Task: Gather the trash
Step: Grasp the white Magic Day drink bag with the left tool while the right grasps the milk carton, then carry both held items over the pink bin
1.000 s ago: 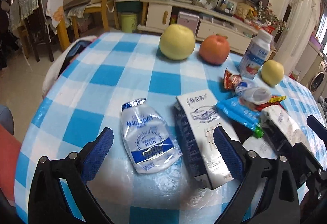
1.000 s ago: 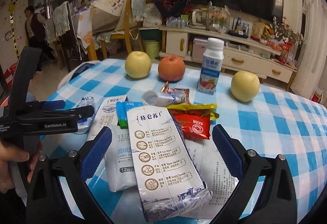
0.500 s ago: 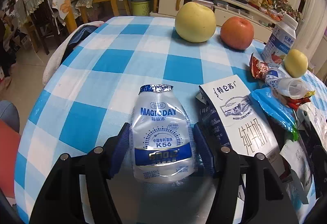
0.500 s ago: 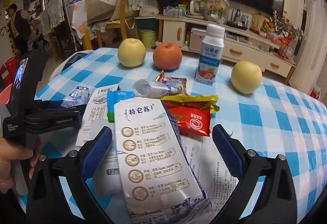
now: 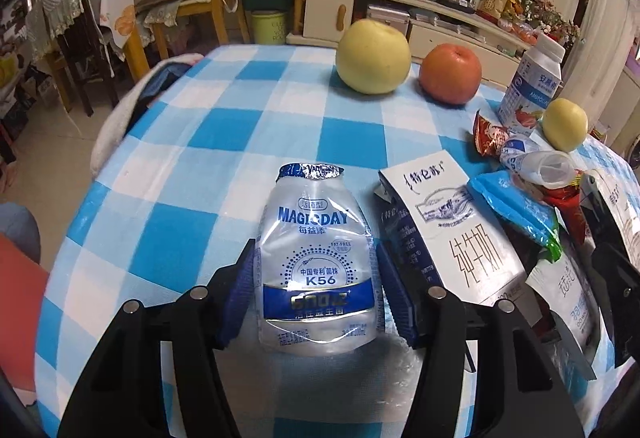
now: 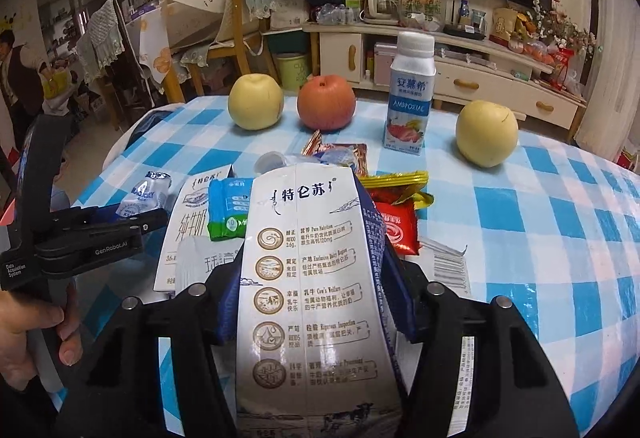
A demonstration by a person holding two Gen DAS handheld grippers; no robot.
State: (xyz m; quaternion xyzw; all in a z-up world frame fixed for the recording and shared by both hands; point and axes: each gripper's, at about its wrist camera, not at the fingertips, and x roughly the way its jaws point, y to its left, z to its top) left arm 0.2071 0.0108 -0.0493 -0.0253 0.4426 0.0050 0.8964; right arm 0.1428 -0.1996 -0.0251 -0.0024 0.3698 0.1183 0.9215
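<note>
Blue-and-white checked cloth covers the round desk [image 5: 208, 142], with a cluttered living room behind it. The left gripper [image 5: 316, 298] has just been closing, and its blue pads now press both sides of a crumpled, flattened drink pouch [image 5: 316, 270], silver-white with a blue band and the words MAGICDAY and K56, its torn foil top pointing toward the far edge; the pouch lies near the desk's left edge. The right gripper [image 6: 312, 302] has just been closing too, and is clamped on a flattened milk carton [image 6: 312, 278], white on top with a column of round brown icons and navy sides, lying near the front edge on the heap of rubbish. In that heap sit a second flattened carton [image 5: 452, 234], a blue wrapper [image 5: 516, 210], a red snack packet [image 6: 394, 228], a yellow-edged wrapper [image 6: 396, 180] and a squashed small bottle [image 5: 536, 162]. Along the far edge stand a yellow apple [image 5: 372, 56], a red apple [image 5: 450, 74], an upright yogurt bottle [image 6: 410, 98] and another yellow apple [image 6: 486, 134]. A hand [image 6: 28, 326] holds the left gripper's handle.
</note>
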